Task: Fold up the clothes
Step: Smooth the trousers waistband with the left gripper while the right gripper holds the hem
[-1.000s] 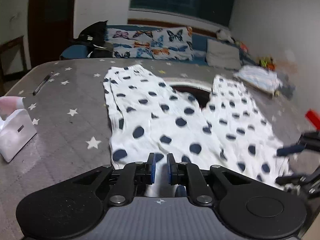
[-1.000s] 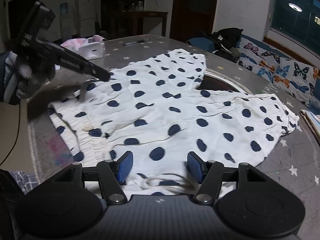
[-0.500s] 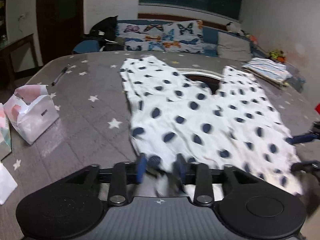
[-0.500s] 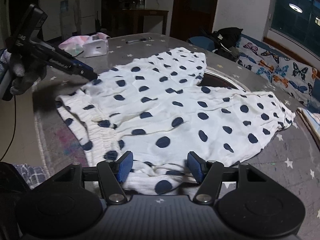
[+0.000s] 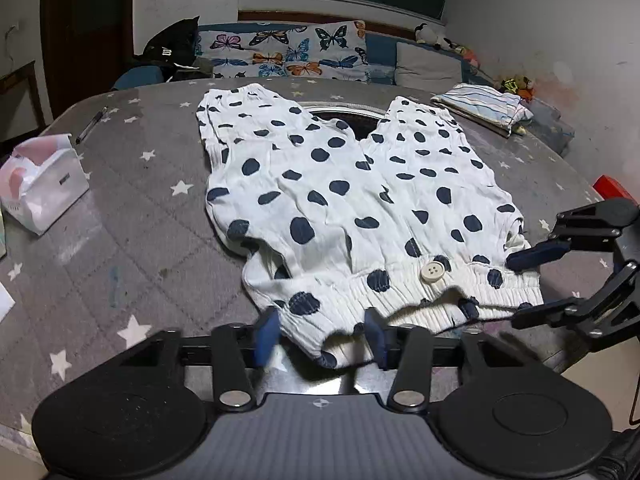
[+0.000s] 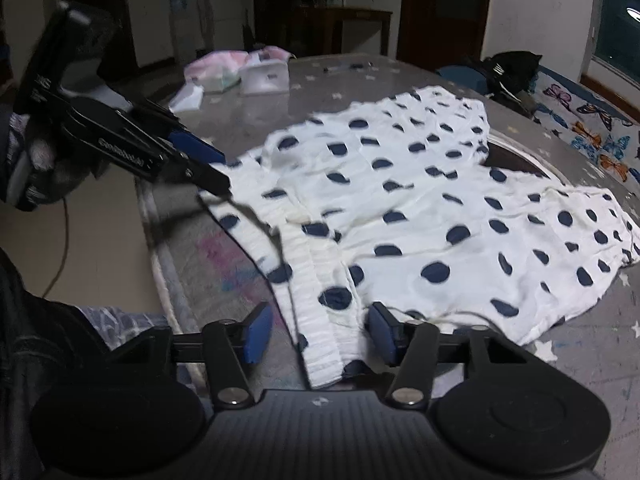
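polka-dot shorts (image 5: 352, 200) spread mid-frame on star-print worktop (image 5: 132, 200), left tool (image 5: 320, 334) and right tool (image 6: 318, 330) both closing around waistband, neither clamped yet

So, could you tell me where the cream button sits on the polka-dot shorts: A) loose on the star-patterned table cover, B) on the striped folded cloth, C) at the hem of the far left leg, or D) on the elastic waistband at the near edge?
D: in the left wrist view the cream button sits on the gathered waistband of the polka-dot shorts, at their near edge.
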A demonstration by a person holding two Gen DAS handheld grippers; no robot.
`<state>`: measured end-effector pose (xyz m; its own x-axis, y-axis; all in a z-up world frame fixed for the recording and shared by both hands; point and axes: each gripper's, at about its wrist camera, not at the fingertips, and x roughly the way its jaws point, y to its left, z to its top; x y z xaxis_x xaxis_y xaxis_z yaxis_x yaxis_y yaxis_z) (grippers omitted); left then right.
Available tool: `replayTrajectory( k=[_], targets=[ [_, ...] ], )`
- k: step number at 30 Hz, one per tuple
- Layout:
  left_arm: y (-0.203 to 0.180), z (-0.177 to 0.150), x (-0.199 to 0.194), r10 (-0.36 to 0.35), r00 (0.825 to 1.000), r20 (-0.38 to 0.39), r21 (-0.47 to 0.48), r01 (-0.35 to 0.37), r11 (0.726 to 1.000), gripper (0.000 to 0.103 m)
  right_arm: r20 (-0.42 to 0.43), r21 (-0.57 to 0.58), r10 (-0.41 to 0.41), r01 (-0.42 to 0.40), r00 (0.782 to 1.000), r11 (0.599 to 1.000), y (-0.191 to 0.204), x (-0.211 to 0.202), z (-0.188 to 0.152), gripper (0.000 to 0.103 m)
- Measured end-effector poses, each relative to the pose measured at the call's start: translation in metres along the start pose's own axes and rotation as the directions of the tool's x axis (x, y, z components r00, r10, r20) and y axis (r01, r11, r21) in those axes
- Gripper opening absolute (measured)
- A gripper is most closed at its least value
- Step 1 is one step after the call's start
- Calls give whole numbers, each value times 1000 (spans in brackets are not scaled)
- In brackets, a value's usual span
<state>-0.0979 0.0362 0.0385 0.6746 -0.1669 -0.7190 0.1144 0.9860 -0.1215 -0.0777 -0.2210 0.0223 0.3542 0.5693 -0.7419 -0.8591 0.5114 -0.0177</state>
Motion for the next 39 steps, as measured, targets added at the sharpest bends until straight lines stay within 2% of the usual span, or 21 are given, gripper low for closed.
replayTrajectory(
  k=[1, 2, 4, 6, 8, 10, 12, 16, 17, 18, 23, 27, 31, 35, 39],
  targets=[
    [0, -1, 0, 3, 1000, 2, 4, -3, 1000, 30, -2, 4, -8, 8, 1000, 1000, -1, 1, -1, 39],
    [0, -1, 0, 4, 1000, 6, 8, -4, 1000, 23, 0, 16, -14, 14, 1000, 1000, -3, 0, -1, 36],
    [2, 0, -4, -6, 1000, 12, -2, 6, 1000, 16, 12, 40, -10, 10, 1000, 999, -7, -4, -1, 30],
    [2, 3, -14, -35, 999, 25, -3, 35, 999, 14, 26, 36, -13, 12, 1000, 999, -8, -10, -1, 27],
    [2, 4, -23, -45, 998, 36, 11, 45, 999, 14, 42, 19, -3, 2, 999, 1000, -7, -19, 0, 7],
    [3, 3, -26, -45, 999, 27, 16, 44, 999, 14, 52, 2, 7, -8, 999, 1000, -6, -27, -1, 8],
    [6, -1, -17, -67, 998, -19, 2, 67, 998, 15, 30, 1, 20, -20, 999, 1000, -6, -25, -4, 8],
    [4, -4, -10, -65, 995, -70, 27, 67, 997, 26, -13, -2, 53, -53, 999, 999, -4, -21, -11, 8],
    [6, -2, -12, -63, 996, -69, 35, 66, 997, 34, -11, 2, 65, -65, 998, 998, -5, -23, -10, 11],
    [8, 0, -15, -62, 996, -68, 42, 65, 997, 37, -7, 6, 78, -78, 997, 997, -7, -26, -9, 12],
    [11, 15, -29, -64, 998, 0, 83, 64, 994, 38, 44, 31, 107, -109, 993, 994, -16, -39, 2, 24],
    [9, 33, -23, -68, 996, 60, 86, 62, 994, 38, 82, 60, 56, -61, 995, 996, -27, -33, 13, 28],
    [5, 49, 4, -76, 993, 90, 80, 69, 994, 36, 82, 108, 3, -11, 997, 994, -40, -15, 19, 35],
    [5, 54, 37, -60, 995, 78, 66, 55, 996, 36, 45, 138, -48, 41, 998, 990, -48, -1, 11, 37],
    [14, 47, 56, -47, 998, 29, 30, 46, 998, 36, 18, 190, -51, 46, 999, 981, -53, -4, -4, 40]
  ],
)
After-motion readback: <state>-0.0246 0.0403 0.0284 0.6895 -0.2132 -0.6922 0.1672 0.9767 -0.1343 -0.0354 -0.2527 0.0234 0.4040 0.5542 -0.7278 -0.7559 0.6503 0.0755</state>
